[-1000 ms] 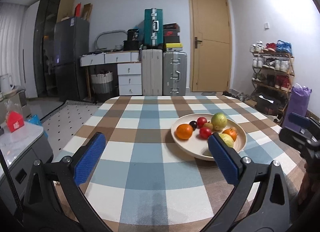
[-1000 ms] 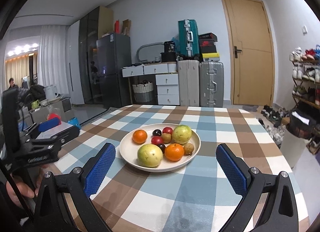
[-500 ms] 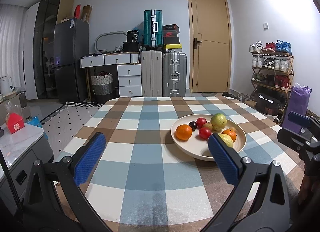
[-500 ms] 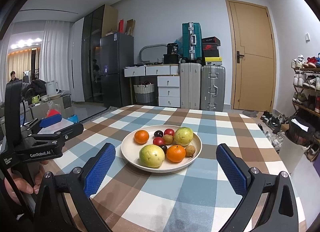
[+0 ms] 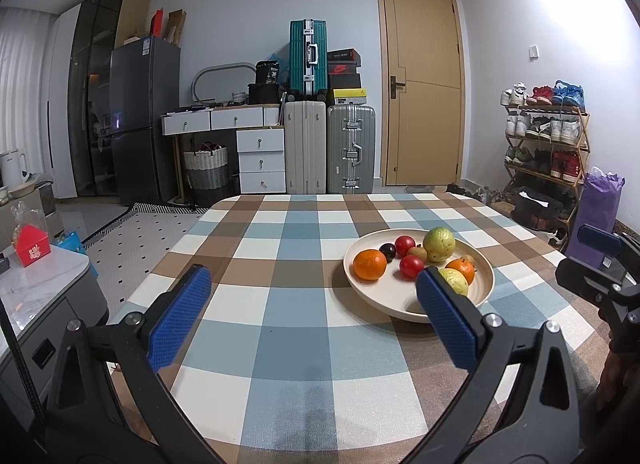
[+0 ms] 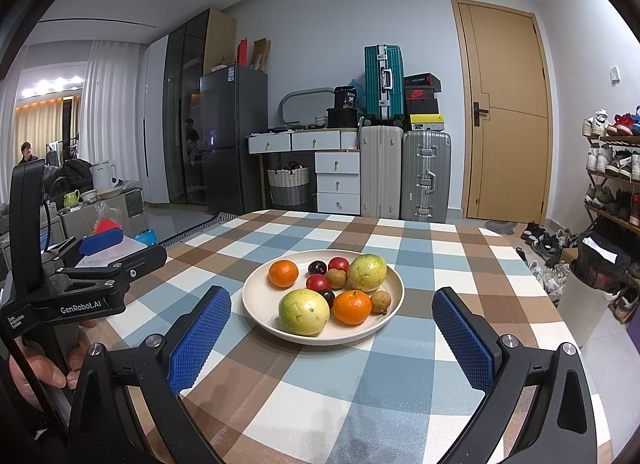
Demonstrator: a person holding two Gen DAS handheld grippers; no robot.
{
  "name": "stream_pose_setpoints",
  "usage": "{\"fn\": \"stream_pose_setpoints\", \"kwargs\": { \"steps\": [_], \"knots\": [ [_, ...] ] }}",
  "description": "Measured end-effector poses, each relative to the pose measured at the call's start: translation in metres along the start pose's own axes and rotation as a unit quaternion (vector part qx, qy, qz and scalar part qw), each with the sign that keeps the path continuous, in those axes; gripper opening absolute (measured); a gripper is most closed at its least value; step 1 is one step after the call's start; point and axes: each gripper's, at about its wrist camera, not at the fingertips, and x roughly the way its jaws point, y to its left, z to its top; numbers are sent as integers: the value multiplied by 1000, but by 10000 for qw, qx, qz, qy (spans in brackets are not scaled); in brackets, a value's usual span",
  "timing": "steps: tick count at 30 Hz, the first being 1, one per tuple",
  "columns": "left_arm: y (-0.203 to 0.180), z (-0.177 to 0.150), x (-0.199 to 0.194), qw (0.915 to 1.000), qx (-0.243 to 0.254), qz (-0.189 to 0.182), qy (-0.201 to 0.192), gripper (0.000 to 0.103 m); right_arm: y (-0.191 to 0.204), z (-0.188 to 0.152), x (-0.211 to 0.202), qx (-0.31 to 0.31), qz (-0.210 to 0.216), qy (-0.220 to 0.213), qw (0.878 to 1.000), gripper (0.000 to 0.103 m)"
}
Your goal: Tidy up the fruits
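Fruits fill a cream plate (image 6: 394,298) that rests on the checked surface (image 6: 320,384), right of its centre in the left wrist view. On the plate: two oranges, one at 10 o'clock (image 6: 283,273) and one at 5 o'clock (image 6: 352,307); two yellow-green guavas, one at 2 o'clock (image 6: 367,272) and one at 6 o'clock (image 6: 303,312); two red fruits (image 6: 317,282); two dark plums (image 6: 317,267); and two small brown longans (image 6: 380,301). All pieces lie inside the rim, several touching.

Compared with half a second ago, the plate and its contents keep the same arrangement; the views differ only slightly, with no fruit displaced.

Left gripper (image 5: 316,320) hovers above the surface at the plate's 8 o'clock side, jaws spread wide, nothing between them; its right pad (image 5: 444,328) overlaps the plate's near rim in view. Right gripper (image 6: 330,340) faces the plate squarely, jaws likewise wide apart and holding nothing. A hand (image 6: 36,368) grasps the left gripper's handle.
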Motion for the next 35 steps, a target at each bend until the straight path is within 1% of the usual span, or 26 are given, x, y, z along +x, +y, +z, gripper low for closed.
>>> {"fn": "stream_pose_setpoints", "kwargs": {
  "steps": [25,35],
  "knots": [
    [1,0,-2,10000,5,-1,-2,102,-1,0,1,8,3,6,10000,103],
    [2,3,-2,10000,-22,77,-12,102,0,0,1,6,2,5,10000,103]
  ]
}}
